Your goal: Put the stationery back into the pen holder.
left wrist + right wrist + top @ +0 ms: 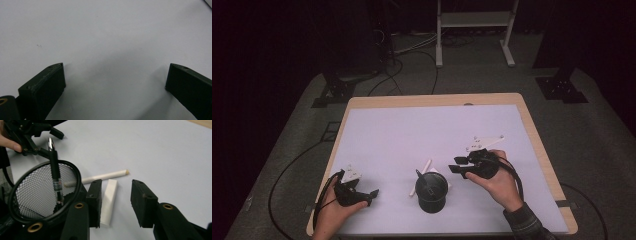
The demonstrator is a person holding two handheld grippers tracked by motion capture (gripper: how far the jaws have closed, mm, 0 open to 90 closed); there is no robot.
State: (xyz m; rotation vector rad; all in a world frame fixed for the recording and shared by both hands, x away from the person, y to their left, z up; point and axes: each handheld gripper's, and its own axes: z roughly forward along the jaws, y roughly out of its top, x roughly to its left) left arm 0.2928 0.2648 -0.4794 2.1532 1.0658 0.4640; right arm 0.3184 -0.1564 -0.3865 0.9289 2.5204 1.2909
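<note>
Right tool (116, 202) open over white eraser (109, 201)

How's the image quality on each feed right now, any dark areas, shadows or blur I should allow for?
High view: the room behind is nearly black, the white mat evenly lit, the mesh pen cup small and soft. Left gripper view: sharp jaws throw a broad soft shadow on the mat. Right gripper view: the pen, white pencil and eraser are clear; nearest jaw parts blur slightly.
</note>
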